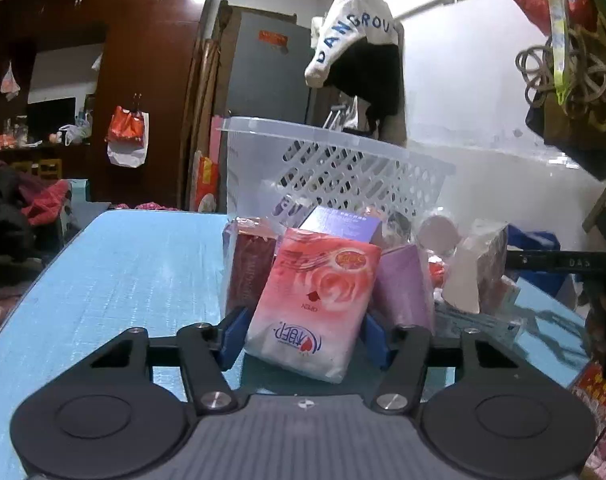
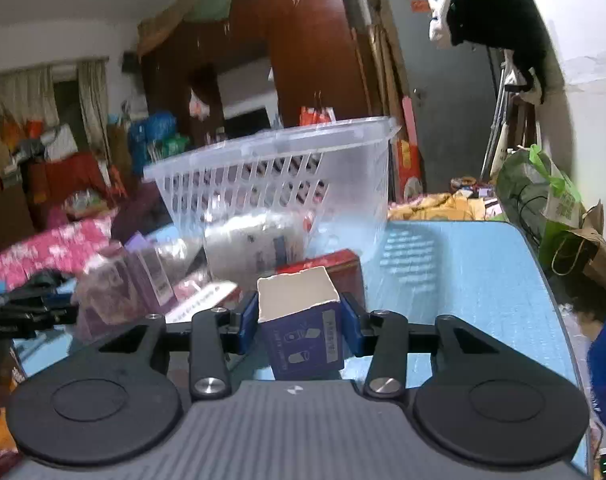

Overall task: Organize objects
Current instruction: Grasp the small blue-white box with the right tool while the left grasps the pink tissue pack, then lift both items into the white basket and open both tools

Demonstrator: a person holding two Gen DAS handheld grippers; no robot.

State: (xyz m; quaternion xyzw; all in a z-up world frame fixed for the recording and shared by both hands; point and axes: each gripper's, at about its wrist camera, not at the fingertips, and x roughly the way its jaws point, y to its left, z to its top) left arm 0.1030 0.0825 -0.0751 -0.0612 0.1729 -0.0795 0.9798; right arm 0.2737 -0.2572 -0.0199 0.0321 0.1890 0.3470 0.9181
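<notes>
Both hands are loaded right now. The left gripper (image 1: pixel 303 334) has its jaws clamped on a pink tissue pack (image 1: pixel 317 304), standing on end and leaning a bit, its long axis running up and away from the jaws. The right gripper (image 2: pixel 299 322) has its jaws closed on the sides of a small blue box (image 2: pixel 303 332) with its torn top open, upright on the blue worktop (image 2: pixel 463 272).

What matters next, I'd guess, is the clear basket (image 2: pixel 279 184). It sits straight ahead of both grippers, past the pile of purple packs (image 1: pixel 403 284) and a red box (image 2: pixel 327 268), and its rim is higher than either held item. So each thing has to go up and forward. The right hand looks a little nearer to it, though that's hard to call.
</notes>
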